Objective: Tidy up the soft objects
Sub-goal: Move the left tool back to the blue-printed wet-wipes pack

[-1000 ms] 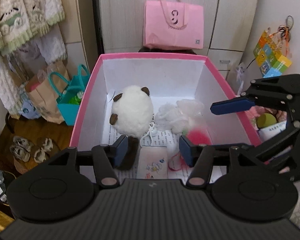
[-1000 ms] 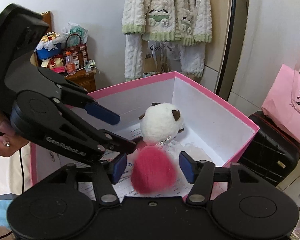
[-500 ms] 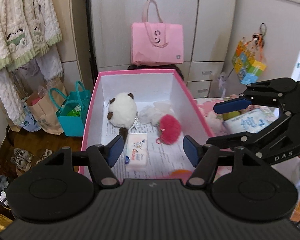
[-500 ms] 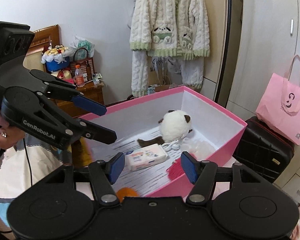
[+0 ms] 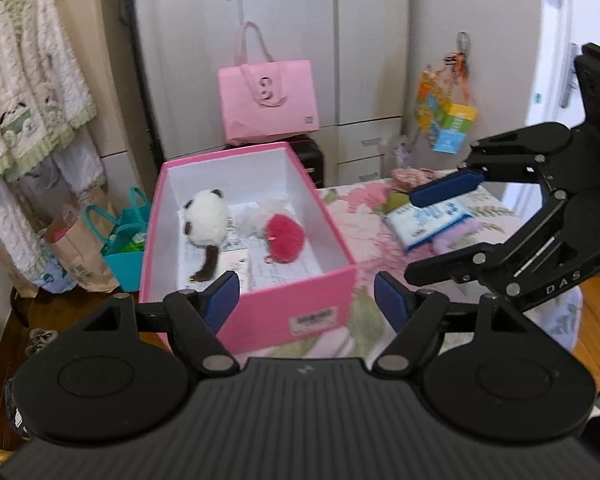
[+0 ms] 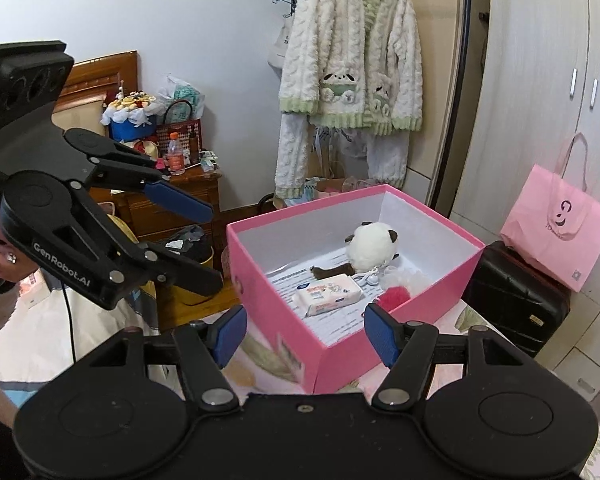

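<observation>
A pink box with white inside stands on the floral bedspread; it also shows in the right wrist view. Inside lie a white panda plush, a red fluffy pompom, a white fluffy piece and a wipes pack. My left gripper is open and empty, in front of the box. My right gripper is open and empty, also short of the box. Each gripper shows in the other's view.
A blue-white tissue pack and a lilac soft item lie on the bed right of the box. A pink tote sits on a black suitcase behind. Bags stand on the floor at left. A fluffy cardigan hangs nearby.
Both grippers have pulled back and up from the box. The red pompom, between the right gripper's fingers a second ago, now lies in the box.
</observation>
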